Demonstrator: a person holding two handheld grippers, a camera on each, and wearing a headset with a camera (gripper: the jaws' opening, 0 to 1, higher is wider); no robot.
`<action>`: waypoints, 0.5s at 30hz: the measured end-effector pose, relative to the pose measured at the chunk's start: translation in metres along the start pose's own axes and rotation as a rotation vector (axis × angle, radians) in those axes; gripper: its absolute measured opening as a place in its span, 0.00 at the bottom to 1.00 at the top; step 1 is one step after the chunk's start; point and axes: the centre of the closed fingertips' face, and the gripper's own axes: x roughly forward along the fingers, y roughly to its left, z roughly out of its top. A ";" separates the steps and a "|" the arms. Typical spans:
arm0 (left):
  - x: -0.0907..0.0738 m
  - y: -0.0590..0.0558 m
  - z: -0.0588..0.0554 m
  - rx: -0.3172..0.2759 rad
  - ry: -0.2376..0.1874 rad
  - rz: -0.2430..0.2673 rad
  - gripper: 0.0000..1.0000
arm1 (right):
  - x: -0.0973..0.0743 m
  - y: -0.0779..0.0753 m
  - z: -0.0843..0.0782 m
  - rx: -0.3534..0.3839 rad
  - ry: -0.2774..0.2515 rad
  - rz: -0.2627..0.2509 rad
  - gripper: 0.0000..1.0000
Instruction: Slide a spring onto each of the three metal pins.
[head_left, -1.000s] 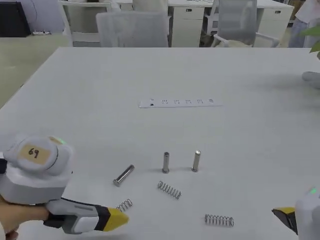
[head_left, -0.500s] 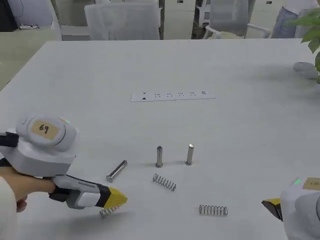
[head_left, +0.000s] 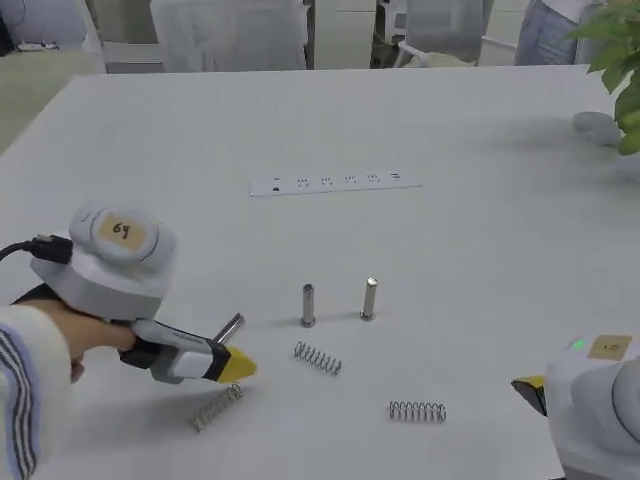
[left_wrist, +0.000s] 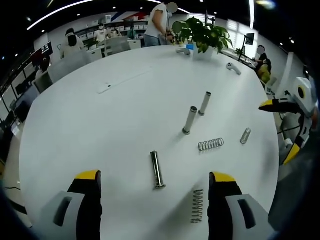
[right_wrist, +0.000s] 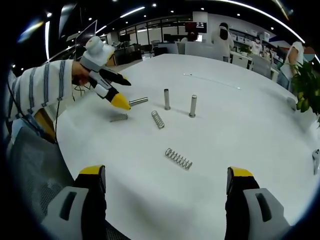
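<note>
- Worktop (head_left: 480, 250): white and flat. All task parts lie in its near half.
- Left claw (head_left: 238, 367): held low at the near left, with the jaws spread wide and nothing gripped. In the left gripper view the lying pin (left_wrist: 157, 169) sits between the jaws. The near spring (left_wrist: 197, 205) lies just inside the right-hand jaw.
- Right claw (head_left: 530, 392): at the near right, well apart from the parts. The right gripper view shows its jaws spread wide and empty.
- Strip (head_left: 333, 183): a white socket strip lying far of the pins. It is not a task part.
- Pins: the left upright pin (head_left: 308, 305) and right upright pin (head_left: 369, 298) stand side by side near the centre. The lying pin rests on its side to their left, next to the left claw tip. All three are bare.
- Springs: all three lie loose on the worktop. The near spring is just near of the left claw tip. The mid spring (head_left: 317, 358) is just near of the left upright pin. The right spring (head_left: 417, 411) lies between the pins and the right claw.
- Step in hand: judged to be the first pick, since no spring is fitted yet. The left claw is lined up on the lying pin and the near spring.
- Next move: lower the left claw and close it on one part only. The two parts lie close together, so centre the jaws on the chosen one. A lightly gripped spring may roll or bow.
</note>
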 end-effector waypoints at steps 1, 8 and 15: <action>0.001 0.000 0.001 0.001 0.000 0.002 0.83 | 0.000 0.000 0.000 0.000 0.000 -0.002 0.99; 0.010 0.005 0.006 0.001 0.005 0.014 0.70 | 0.000 -0.002 0.000 0.002 0.001 -0.011 0.99; 0.022 0.000 0.010 0.022 -0.003 0.009 0.65 | 0.001 -0.002 -0.002 0.009 0.007 -0.010 0.99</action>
